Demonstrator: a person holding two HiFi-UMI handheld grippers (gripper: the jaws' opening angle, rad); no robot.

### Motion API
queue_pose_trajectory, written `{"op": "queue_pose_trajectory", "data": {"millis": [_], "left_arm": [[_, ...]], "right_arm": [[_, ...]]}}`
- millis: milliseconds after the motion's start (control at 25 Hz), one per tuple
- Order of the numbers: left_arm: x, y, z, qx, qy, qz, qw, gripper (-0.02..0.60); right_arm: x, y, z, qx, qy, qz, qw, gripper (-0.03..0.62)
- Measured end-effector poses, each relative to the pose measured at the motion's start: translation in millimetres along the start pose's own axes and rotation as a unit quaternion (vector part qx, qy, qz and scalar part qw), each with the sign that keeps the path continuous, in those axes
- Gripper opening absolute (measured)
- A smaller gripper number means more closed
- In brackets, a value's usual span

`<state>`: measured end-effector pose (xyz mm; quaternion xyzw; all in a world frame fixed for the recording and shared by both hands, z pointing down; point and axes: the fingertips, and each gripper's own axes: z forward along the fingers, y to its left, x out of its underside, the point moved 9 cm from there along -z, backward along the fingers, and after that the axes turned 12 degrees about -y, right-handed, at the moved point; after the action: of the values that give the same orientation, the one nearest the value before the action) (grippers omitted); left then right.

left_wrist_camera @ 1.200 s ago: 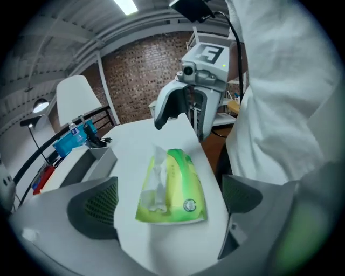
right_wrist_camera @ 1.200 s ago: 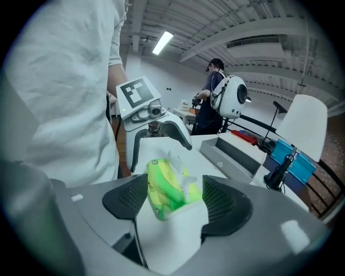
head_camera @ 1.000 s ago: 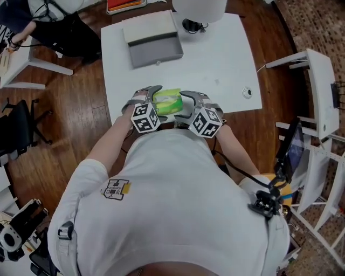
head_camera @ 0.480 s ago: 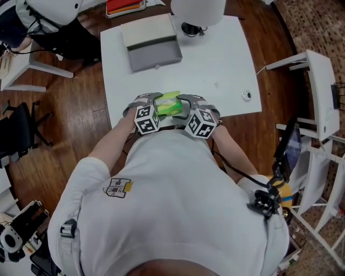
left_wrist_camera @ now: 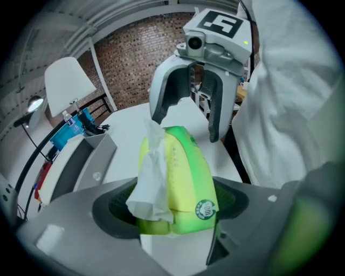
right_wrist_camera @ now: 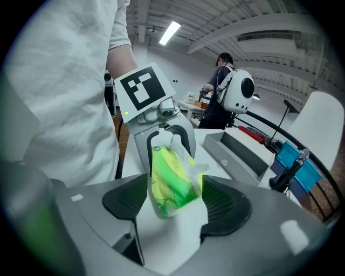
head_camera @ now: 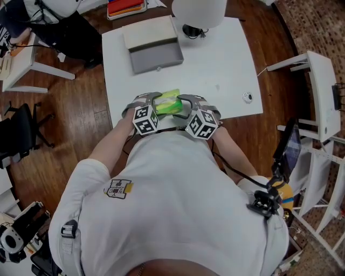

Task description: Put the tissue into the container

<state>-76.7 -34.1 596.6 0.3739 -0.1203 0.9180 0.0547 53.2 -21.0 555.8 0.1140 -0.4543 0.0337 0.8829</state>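
Note:
A green tissue pack with a white tissue sticking out of it lies at the near edge of the white table. My left gripper and right gripper face each other across it, one at each end. In the left gripper view the pack fills the gap of my left gripper, whose jaws are closing on it. In the right gripper view the pack touches both pads of my right gripper, also closing. The grey open container stands at the table's far side.
A white lamp stands behind the container, and a small round object lies near the right edge. A white rack is to the right. A black chair is on the wooden floor at left. A person stands far off.
Both grippers have drawn in toward each other around the pack, and their jaws have narrowed onto it. The pack has shifted slightly away from me.

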Motion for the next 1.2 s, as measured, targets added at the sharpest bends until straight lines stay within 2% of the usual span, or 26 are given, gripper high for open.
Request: {"op": "queue_pose_trajectory", "data": {"millis": [200, 560, 840, 1040, 1200], "left_arm": [[-9.7, 26.8, -17.7, -0.035, -0.011, 0.015, 0.9992, 0.371], [-23.2, 68.0, -41.3, -0.074, -0.016, 0.044, 0.9962, 0.371], [-28.4, 133.2, -61.9, -0.121, -0.005, 0.067, 0.9904, 0.371], [-28.4, 169.2, -60.9, -0.129, 0.01, 0.082, 0.9882, 0.371], [-21.1, 190.7, -49.1, -0.12, 0.027, 0.082, 0.9891, 0.371]], "right_arm": [[-13.4, -12.5, -4.8, 0.03, -0.022, -0.009, 0.999, 0.304], [-40.5, -46.6, -16.5, 0.084, -0.056, -0.03, 0.994, 0.288], [-59.3, -76.2, -22.7, 0.124, -0.073, -0.042, 0.989, 0.267], [-64.7, -84.2, -20.9, 0.132, -0.074, -0.046, 0.987, 0.261], [-64.9, -90.5, -19.3, 0.138, -0.071, -0.045, 0.987, 0.256]]}}
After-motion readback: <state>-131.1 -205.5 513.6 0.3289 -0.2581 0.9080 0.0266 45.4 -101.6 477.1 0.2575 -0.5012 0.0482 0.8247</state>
